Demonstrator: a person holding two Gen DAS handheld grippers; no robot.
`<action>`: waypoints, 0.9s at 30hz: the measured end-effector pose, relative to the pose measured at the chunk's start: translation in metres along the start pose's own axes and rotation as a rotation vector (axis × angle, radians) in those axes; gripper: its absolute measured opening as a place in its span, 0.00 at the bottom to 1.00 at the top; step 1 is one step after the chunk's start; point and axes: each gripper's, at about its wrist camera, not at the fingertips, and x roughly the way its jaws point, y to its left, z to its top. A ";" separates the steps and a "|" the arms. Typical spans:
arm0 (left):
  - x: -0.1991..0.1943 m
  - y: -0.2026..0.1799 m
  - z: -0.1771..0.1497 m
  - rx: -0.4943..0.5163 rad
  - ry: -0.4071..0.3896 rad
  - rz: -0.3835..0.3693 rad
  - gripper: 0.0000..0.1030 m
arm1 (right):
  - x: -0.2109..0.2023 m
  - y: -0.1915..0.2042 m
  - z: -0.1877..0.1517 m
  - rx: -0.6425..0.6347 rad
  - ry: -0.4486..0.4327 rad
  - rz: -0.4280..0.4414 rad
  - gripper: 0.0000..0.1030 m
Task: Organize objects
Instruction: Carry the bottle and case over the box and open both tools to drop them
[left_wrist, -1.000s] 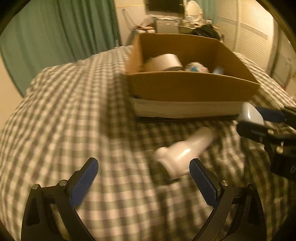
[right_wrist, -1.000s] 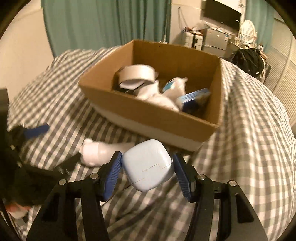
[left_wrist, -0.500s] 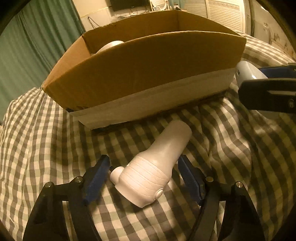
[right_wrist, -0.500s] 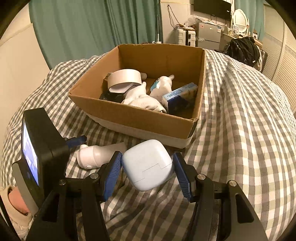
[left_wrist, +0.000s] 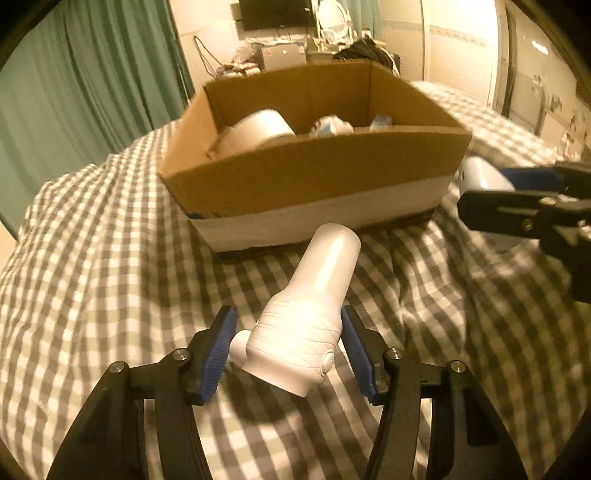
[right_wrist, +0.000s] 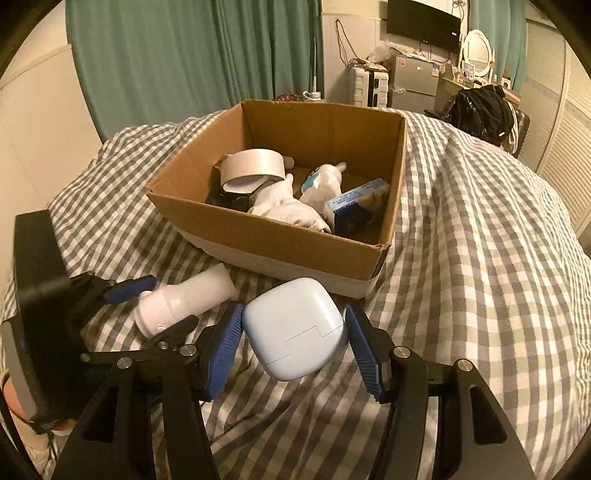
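My left gripper (left_wrist: 290, 354) is shut on a white bottle (left_wrist: 310, 306), held above the checked bedcover with its base pointing at the cardboard box (left_wrist: 314, 173). The bottle (right_wrist: 184, 299) and left gripper (right_wrist: 147, 306) also show in the right wrist view, left of my right gripper. My right gripper (right_wrist: 295, 350) is shut on a pale blue rounded case (right_wrist: 295, 328), just in front of the near corner of the box (right_wrist: 280, 240). The case (left_wrist: 480, 177) and right gripper (left_wrist: 517, 195) show at the right edge of the left wrist view.
The box holds a roll of tape (right_wrist: 255, 166), a white cloth (right_wrist: 288, 210), a small white bottle (right_wrist: 325, 181) and a blue carton (right_wrist: 358, 203). The checked bedcover (right_wrist: 480, 229) slopes away on all sides. Green curtains (right_wrist: 192, 55) and furniture stand behind.
My left gripper moved in around the lying white bottle, shut on it and lifted it. My right gripper kept hold of the blue case and rose slightly toward the box.
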 end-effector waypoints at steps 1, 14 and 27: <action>-0.006 0.003 0.000 -0.007 -0.007 -0.001 0.57 | -0.003 0.000 0.000 0.002 -0.005 0.002 0.55; -0.080 0.020 -0.001 -0.153 -0.029 -0.037 0.57 | -0.053 0.013 0.005 -0.001 -0.089 0.018 0.55; -0.134 0.047 0.063 -0.173 -0.192 0.007 0.57 | -0.103 0.031 0.055 -0.080 -0.242 0.002 0.55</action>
